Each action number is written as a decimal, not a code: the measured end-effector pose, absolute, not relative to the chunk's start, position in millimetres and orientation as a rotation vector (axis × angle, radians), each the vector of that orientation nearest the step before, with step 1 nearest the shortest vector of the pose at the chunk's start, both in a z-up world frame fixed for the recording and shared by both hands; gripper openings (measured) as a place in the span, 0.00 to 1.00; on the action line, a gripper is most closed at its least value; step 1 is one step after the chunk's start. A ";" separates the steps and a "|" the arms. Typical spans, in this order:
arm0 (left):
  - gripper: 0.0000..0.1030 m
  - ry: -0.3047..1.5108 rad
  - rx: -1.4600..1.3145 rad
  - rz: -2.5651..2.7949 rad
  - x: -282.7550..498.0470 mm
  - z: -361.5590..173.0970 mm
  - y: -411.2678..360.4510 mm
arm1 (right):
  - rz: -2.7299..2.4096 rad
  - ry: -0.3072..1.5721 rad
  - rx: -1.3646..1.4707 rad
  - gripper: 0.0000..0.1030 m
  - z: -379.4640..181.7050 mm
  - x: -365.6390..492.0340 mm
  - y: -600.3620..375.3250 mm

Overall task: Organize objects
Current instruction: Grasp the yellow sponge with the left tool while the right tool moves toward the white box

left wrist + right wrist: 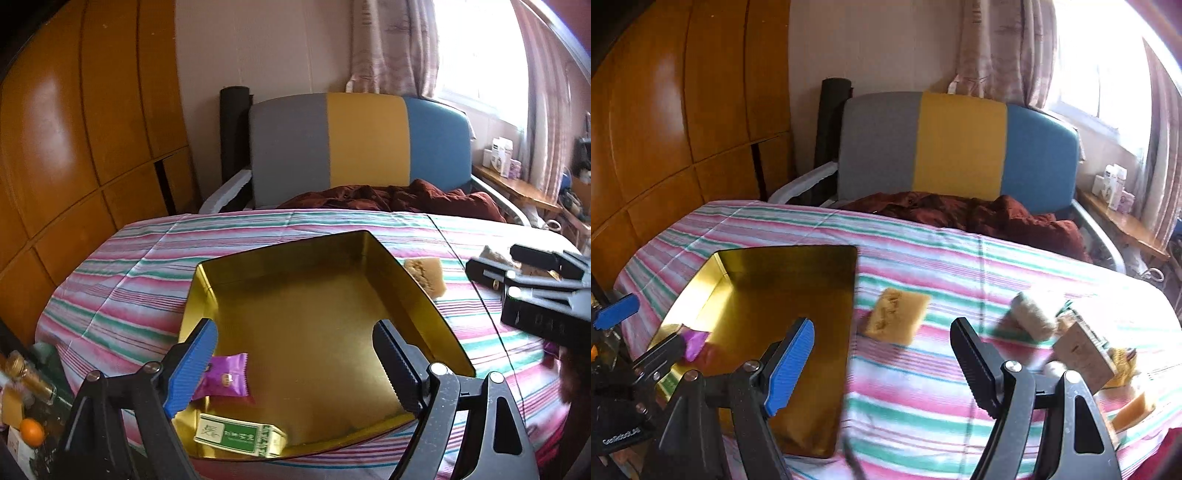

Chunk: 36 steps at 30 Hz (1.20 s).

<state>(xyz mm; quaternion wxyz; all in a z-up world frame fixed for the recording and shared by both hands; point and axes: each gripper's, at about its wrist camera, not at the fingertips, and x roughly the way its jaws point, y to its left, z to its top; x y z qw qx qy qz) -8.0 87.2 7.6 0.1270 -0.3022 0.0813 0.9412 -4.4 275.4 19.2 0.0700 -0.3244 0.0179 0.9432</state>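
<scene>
Both grippers are open and hold nothing: our left gripper (295, 354) hangs over the near end of the tin (417, 295), jaws spread wide, and our right gripper (882, 356) hangs just past the tin's right wall, over the striped cloth (923, 236), jaws equally wide.

We take the tin as our landmark. It is a shallow, gold-lined rectangular tin lying flat and open-side up on the cloth. Its long axis runs from us toward the far chair (365, 140), angled a little to the right.

Inside the tin, at its near left corner, lie two items: a purple packet (229, 376), flat, partly behind the blue left finger (192, 365), and nearer still a gold-and-green box (240, 437), lying flat with its long side along the tin's near wall. The rest of the tin floor is bare.

Outside the tin, just beside its right wall, a tan cake (897, 317) lies on the cloth, its long axis roughly across the tin's. Farther right are a pale roll (1034, 315), a brown box (1086, 354) tilted on an edge, and more yellow-wrapped pieces (1134, 406) nearby, blurred.

We judge the sorting early: two items are in, and at least four remain out on the right. The tan cake is nearest and looks the likely next pick for our right gripper.
</scene>
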 end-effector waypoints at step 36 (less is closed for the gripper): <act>0.85 0.480 -0.914 2.288 -52.3 -0.3 264.6 | 2.394 0.717 -0.811 0.82 4.2 26.9 519.6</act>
